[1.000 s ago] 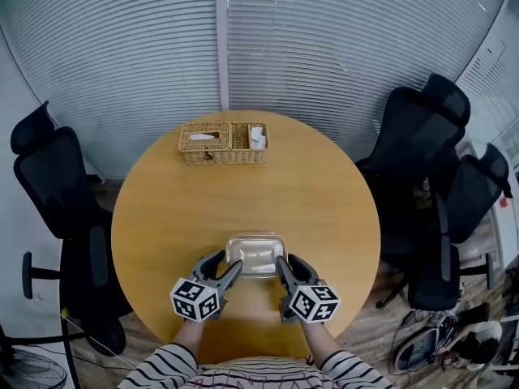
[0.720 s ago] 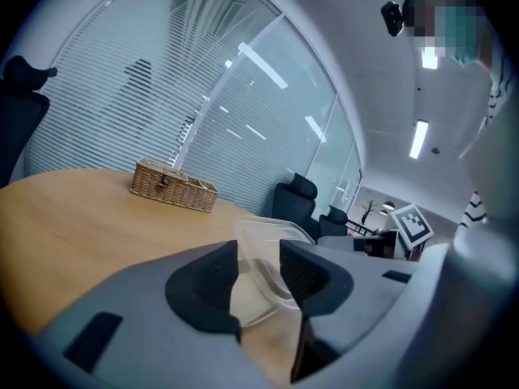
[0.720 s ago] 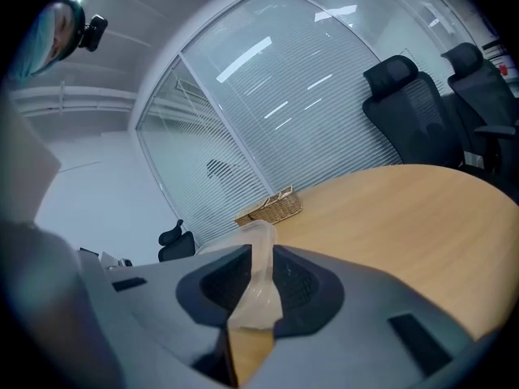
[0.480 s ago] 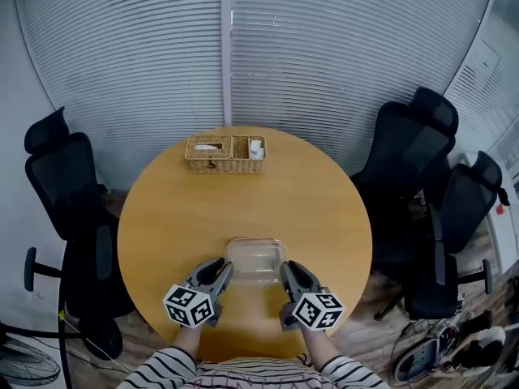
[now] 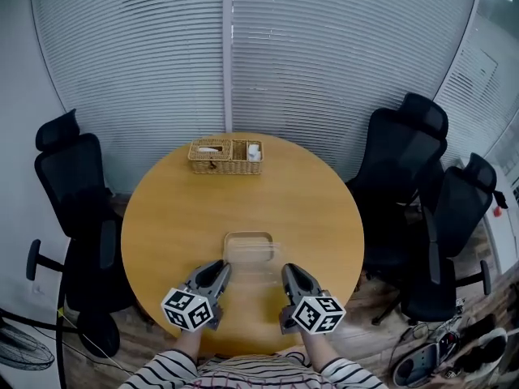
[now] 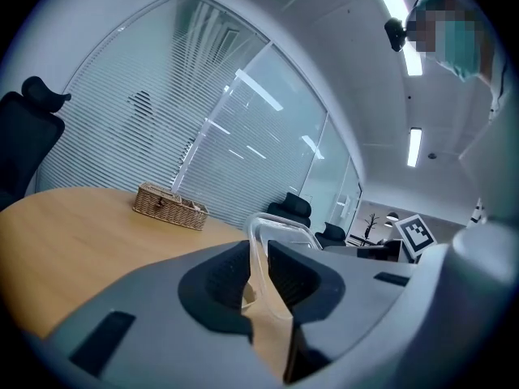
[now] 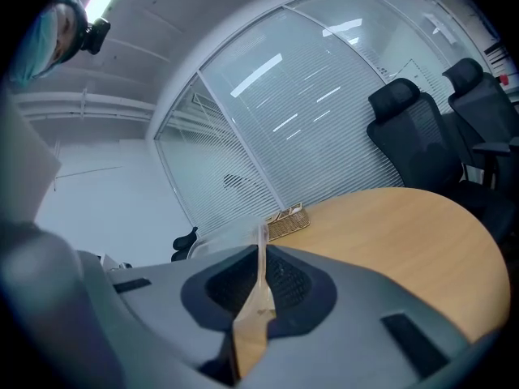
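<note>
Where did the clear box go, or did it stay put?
Yes. In the head view the box lies a bit nearer the basket than before; slid or lifted, I cannot tell.

Round wooden table (image 5: 186,209), black chairs (image 5: 404,148) — slatted blinds (image 5: 324,55)

The box (image 5: 248,250) is clear, glossy plastic. The table (image 5: 178,209) is smooth, matt, yellowish wood. At its 12 o'clock edge, the basket (image 5: 225,156) is rough woven wicker. The left gripper (image 5: 219,267) and right gripper (image 5: 288,271) are matt grey plastic with dark textured pads (image 6: 227,278).
</note>
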{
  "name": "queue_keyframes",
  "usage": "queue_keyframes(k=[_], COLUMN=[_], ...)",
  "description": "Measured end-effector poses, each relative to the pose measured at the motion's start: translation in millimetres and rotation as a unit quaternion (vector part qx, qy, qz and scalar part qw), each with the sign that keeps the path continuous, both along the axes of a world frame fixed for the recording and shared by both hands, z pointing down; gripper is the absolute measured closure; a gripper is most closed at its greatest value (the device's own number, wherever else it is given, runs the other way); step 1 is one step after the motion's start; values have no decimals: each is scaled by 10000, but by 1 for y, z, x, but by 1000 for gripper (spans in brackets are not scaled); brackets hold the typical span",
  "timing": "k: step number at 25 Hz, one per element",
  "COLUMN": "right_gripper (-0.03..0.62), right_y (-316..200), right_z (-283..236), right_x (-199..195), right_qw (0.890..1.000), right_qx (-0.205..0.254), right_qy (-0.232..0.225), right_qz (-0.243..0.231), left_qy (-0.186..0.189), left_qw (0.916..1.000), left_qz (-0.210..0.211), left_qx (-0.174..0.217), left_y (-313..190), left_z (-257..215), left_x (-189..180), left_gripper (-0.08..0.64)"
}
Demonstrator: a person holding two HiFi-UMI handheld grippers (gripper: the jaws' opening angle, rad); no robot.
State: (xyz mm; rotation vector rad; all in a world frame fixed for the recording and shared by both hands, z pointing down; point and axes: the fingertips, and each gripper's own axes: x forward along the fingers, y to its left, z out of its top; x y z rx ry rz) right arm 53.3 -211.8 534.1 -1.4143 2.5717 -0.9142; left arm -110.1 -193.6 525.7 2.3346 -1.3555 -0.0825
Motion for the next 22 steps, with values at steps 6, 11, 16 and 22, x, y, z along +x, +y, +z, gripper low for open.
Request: queue_keyframes(k=[6,11,16,22], right_gripper=[545,546,548,549], right_y=[35,65,94,128], right_z=[-9,-13,-15,-15], right_x=[13,23,37,53], right_qw=[9999,9997,9995,9991], right_qx=[79,94,116,121], right_qy=[-53,-53,-34,14], right_qz=[-117,-209,-293,-395], left_qy=[-4,-25,-73,-95], left_qw=[9999,9998,9996,9996], left_qz=[-85,-157,-213,-243], left_qx=[102,137,146,130], left_y=[40,73,103,139], left_z=[-11,-15,-17,-19], left_x=[14,25,39,56], left_gripper=[476,479,479,480])
